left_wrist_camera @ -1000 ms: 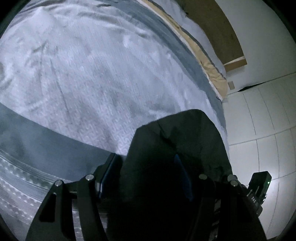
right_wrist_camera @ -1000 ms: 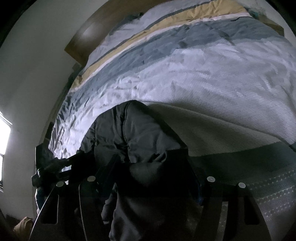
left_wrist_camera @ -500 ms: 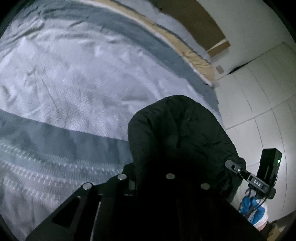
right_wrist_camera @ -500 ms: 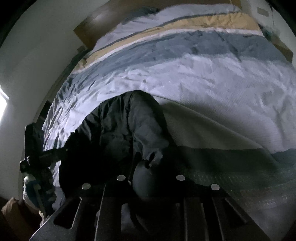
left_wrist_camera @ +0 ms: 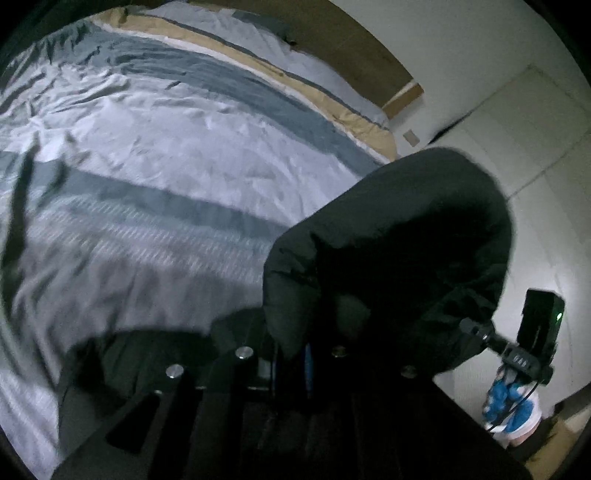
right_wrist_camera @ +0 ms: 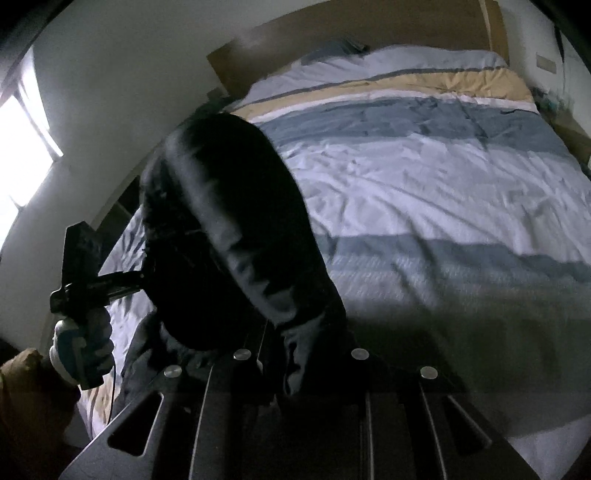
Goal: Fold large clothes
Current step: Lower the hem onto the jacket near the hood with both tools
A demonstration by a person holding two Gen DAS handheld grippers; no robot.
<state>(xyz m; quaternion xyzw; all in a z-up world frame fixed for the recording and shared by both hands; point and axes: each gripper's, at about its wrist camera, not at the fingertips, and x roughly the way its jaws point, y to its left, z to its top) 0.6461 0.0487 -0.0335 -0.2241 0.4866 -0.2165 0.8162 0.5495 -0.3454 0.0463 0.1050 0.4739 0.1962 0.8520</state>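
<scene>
A large black padded garment [left_wrist_camera: 399, 236] hangs bunched between my two grippers, lifted above the bed. My left gripper [left_wrist_camera: 299, 354] is shut on its fabric; the cloth drapes over and hides the fingertips. In the right wrist view the same garment [right_wrist_camera: 229, 229] rises in a dark hump, and my right gripper [right_wrist_camera: 291, 365] is shut on its edge. The other gripper shows in each view: the right one [left_wrist_camera: 532, 343] beyond the garment in the left wrist view, the left one [right_wrist_camera: 88, 266] in a gloved hand in the right wrist view.
A bed with a blue, white and yellow striped duvet [left_wrist_camera: 177, 155] fills the view, also in the right wrist view [right_wrist_camera: 443, 177]. A wooden headboard [right_wrist_camera: 369, 33] stands at the far end. White walls and a bright window [right_wrist_camera: 22, 122] lie to the sides.
Both grippers have risen and tilted up, lifting the black garment off the duvet. More of the bed, the headboard and the walls has come into view.
</scene>
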